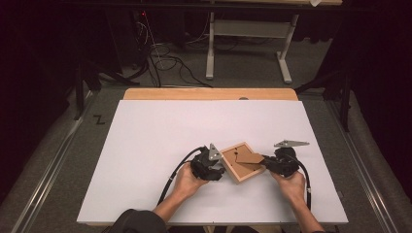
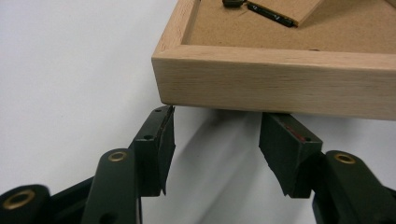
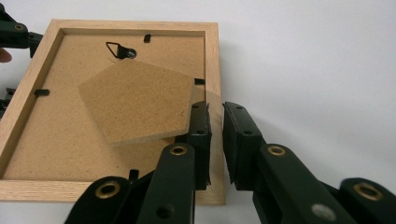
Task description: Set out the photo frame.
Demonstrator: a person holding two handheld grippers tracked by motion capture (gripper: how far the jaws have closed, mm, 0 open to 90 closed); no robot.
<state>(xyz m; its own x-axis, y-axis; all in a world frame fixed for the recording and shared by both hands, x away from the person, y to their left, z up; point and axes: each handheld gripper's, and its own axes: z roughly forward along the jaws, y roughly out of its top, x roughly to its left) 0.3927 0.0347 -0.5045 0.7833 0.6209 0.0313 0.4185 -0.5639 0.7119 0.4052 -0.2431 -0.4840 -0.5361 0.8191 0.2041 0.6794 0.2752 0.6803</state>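
On the white table (image 1: 145, 145), seen from the high view, a wooden picture frame (image 1: 232, 171) lies face down and turned cornerwise between two hand-held grippers. The left gripper (image 1: 217, 164) sits at the frame's left edge, its hand low with the wrist near the table. The right gripper (image 1: 265, 159) reaches in level from the right, at the brown stand flap (image 1: 248, 157) on the frame's back.

From the left gripper view, the fingers (image 2: 156, 140) stand apart just beneath the frame's near rail (image 2: 275, 88), which looks lifted slightly off the table. They clamp nothing. The frame could slide or tip off them, since it is only propped, not held.

From the right gripper view, the fingers (image 3: 201, 135) look nearly closed, a narrow gap between them, beside the flap's right edge and over the frame's right rail (image 3: 212, 70). Whether they pinch the flap I cannot tell. If they do, a hard pull could strain the flap's hinge or drag the whole frame. If not, the flap may drop back flat.
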